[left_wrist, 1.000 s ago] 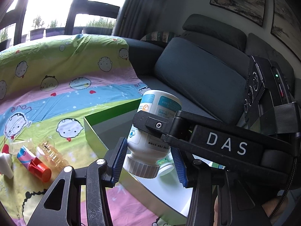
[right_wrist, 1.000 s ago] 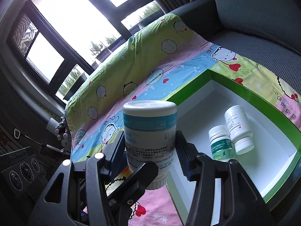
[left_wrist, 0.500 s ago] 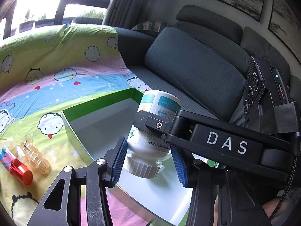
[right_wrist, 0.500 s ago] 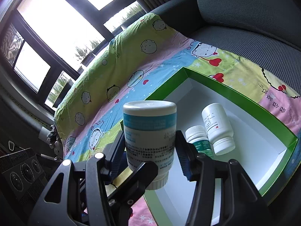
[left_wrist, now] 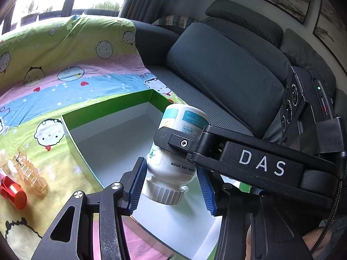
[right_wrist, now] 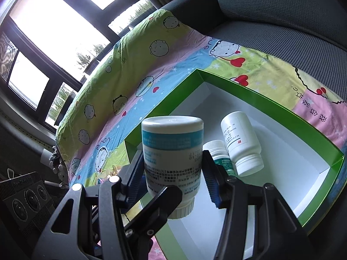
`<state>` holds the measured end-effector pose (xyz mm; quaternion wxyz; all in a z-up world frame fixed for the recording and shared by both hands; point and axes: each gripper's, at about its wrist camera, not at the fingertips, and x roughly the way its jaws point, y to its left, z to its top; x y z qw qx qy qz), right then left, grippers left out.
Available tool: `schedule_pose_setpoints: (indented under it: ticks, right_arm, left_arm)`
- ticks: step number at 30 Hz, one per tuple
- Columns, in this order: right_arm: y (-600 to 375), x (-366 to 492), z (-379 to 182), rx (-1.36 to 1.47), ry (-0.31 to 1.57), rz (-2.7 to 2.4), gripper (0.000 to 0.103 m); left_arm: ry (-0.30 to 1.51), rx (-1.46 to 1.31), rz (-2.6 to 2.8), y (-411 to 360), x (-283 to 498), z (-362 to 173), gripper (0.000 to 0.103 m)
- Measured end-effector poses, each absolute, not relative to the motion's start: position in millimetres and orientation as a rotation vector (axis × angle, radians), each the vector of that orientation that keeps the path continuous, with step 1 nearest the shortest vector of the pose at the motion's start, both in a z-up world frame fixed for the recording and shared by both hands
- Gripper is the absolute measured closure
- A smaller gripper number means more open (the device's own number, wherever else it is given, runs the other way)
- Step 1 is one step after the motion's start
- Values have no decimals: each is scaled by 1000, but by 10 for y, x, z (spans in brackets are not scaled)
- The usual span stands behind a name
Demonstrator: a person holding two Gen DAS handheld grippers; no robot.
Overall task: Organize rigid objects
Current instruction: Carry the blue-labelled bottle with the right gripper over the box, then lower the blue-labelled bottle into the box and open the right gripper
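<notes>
Both grippers grip one large white bottle (right_wrist: 172, 164) with a teal label, held upside down so that its ribbed cap points down over the open box (right_wrist: 288, 158), a shallow carton with green walls and a white floor. In the right wrist view the right gripper (right_wrist: 173, 179) has its blue-padded fingers (right_wrist: 211, 181) pressed against the two sides of the bottle's body, clamped on it. In the left wrist view the left gripper (left_wrist: 171, 186) sits lower on the same bottle (left_wrist: 173, 151); its left pad (left_wrist: 136, 186) lies against the neck just above the cap, while the right pad stands a little off the cap, and whether that pad touches the shoulder higher up cannot be told because the right gripper's black arm marked DAS (left_wrist: 262, 164) crosses in front of it.

The bottle hangs above the near part of the box floor, not resting on it. Inside the box two smaller bottles lie side by side and touching: a white bottle with a plain label (right_wrist: 240, 143) and, just beside it, a small bottle with a green label (right_wrist: 219, 151), partly hidden behind the right finger.

The box rests on a cartoon-print bedsheet (left_wrist: 65, 82) spread over a dark grey sofa (left_wrist: 227, 71). On the sheet outside the box, well apart from it at the left edge of the left wrist view, lie a clear amber plastic bottle (left_wrist: 30, 173) and a red-capped tube (left_wrist: 13, 191)
</notes>
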<state>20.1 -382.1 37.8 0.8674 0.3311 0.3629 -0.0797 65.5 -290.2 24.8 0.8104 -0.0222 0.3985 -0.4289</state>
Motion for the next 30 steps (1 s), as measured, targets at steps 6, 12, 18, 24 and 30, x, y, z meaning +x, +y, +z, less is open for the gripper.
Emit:
schedule_pose_setpoints:
  ticks: [6, 12, 18, 24, 30]
  right_arm:
    - [-3864, 210, 325, 708, 779, -178, 50]
    - [-3878, 214, 304, 709, 790, -191, 50]
    - [-3893, 224, 282, 710, 804, -203, 50]
    - [-3909, 227, 261, 715, 813, -209, 50]
    - [-3914, 247, 233, 719, 825, -220, 50]
  left_arm:
    - [877, -46, -918, -2945, 684, 208, 55]
    - [890, -50, -926, -2958, 694, 174, 55]
    - [907, -56, -929, -2984, 716, 137, 55]
    - [919, -59, -930, -2995, 728, 112, 55]
    - [935, -67, -930, -2998, 746, 72, 55]
